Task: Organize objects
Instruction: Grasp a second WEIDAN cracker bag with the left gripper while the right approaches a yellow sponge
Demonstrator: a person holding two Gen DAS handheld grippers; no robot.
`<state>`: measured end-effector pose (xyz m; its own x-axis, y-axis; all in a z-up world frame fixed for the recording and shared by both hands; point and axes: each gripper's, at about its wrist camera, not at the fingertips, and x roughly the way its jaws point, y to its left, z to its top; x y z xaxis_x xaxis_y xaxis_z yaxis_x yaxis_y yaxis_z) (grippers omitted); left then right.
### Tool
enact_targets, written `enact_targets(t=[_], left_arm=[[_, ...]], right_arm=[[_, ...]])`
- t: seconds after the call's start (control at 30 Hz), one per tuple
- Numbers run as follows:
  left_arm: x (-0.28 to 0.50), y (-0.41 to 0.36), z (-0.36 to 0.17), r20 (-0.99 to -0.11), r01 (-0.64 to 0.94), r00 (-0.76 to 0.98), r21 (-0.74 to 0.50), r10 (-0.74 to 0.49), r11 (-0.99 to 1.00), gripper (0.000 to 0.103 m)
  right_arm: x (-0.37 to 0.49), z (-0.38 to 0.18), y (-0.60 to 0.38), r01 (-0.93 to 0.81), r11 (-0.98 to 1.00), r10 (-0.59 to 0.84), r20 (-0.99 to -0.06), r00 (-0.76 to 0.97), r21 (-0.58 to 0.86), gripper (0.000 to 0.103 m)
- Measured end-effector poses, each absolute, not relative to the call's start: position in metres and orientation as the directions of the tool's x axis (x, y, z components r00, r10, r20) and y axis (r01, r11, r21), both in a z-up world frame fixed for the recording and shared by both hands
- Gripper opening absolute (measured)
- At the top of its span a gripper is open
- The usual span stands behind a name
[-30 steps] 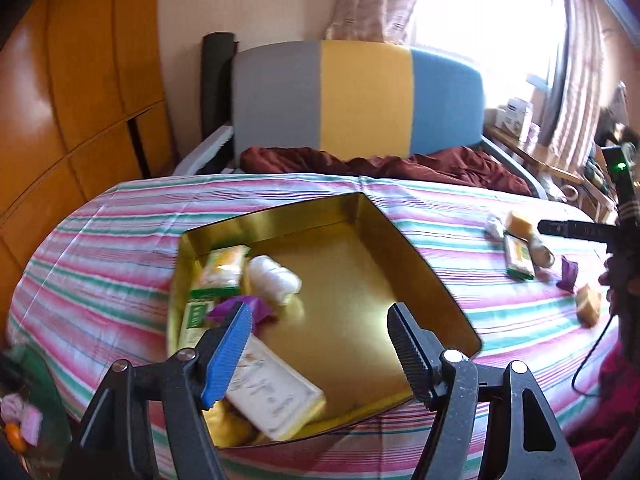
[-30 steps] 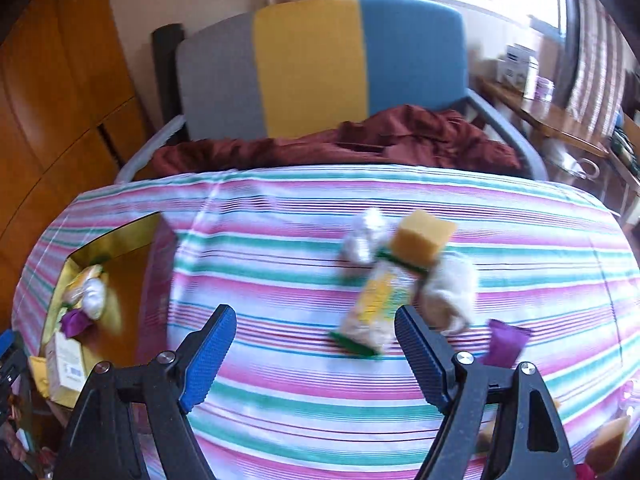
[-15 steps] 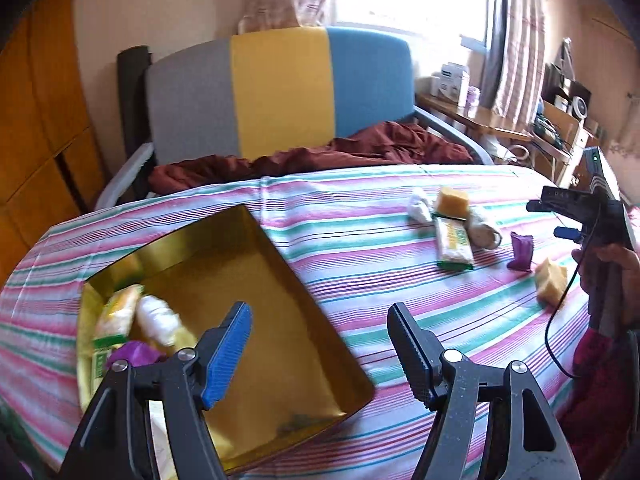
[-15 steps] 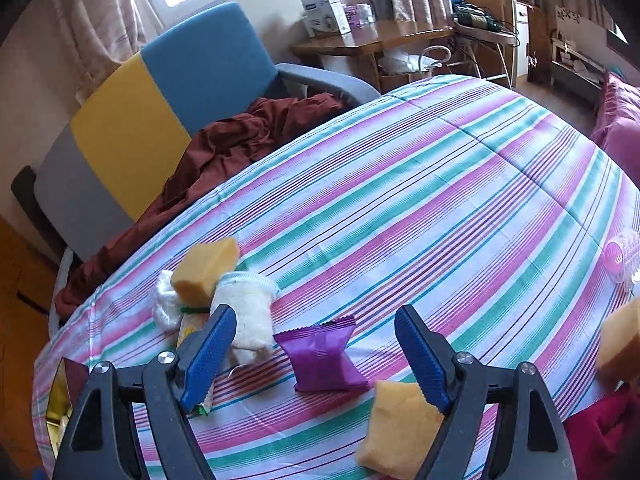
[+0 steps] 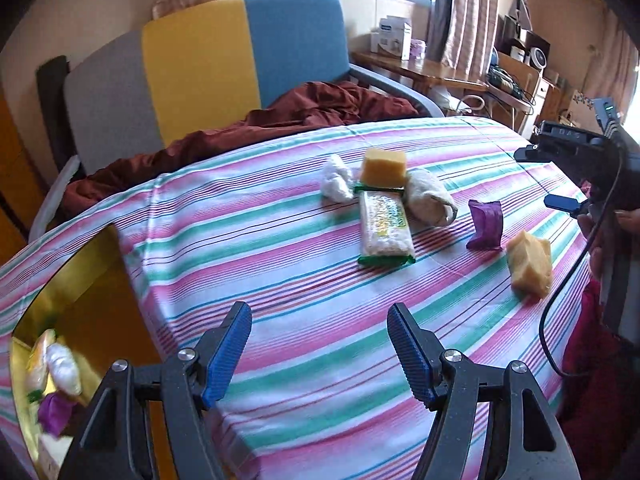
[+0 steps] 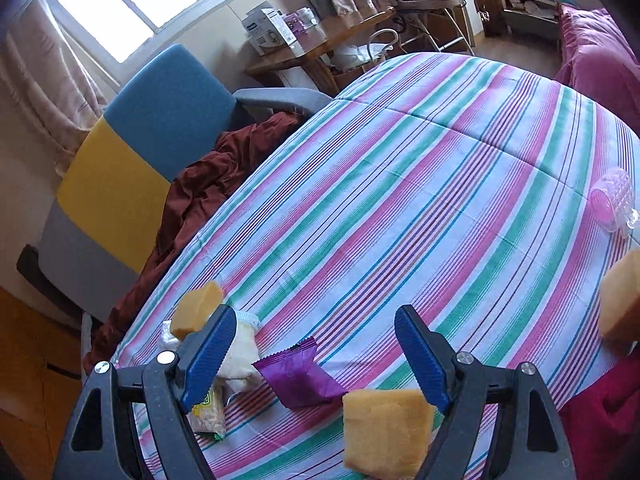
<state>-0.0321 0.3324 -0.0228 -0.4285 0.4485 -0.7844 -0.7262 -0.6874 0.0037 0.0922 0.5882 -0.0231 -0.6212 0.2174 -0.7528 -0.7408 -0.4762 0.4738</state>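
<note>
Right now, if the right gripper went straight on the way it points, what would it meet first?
Most likely the yellow sponge, lying low between the open right gripper's fingers, just ahead. The purple packet sits slightly left of it. Depth is uncertain, so the gripper might pass above it.

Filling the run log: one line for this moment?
left gripper: open, empty | right gripper: open, above yellow sponge | purple packet: on cloth | gold tray: part filled
</note>
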Motion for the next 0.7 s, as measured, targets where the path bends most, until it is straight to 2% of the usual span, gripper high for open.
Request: enact_targets(t=[0.7], left_arm=[[-0.088,0.473,-0.084,-0.842,-0.796,-0.336,0.014,0.423,-0.605,0.073]], right_arm=[[0.063,-0.024,0.569,-0.657,-0.601,0.115,-0.765,-0.634,0.454,0.083]])
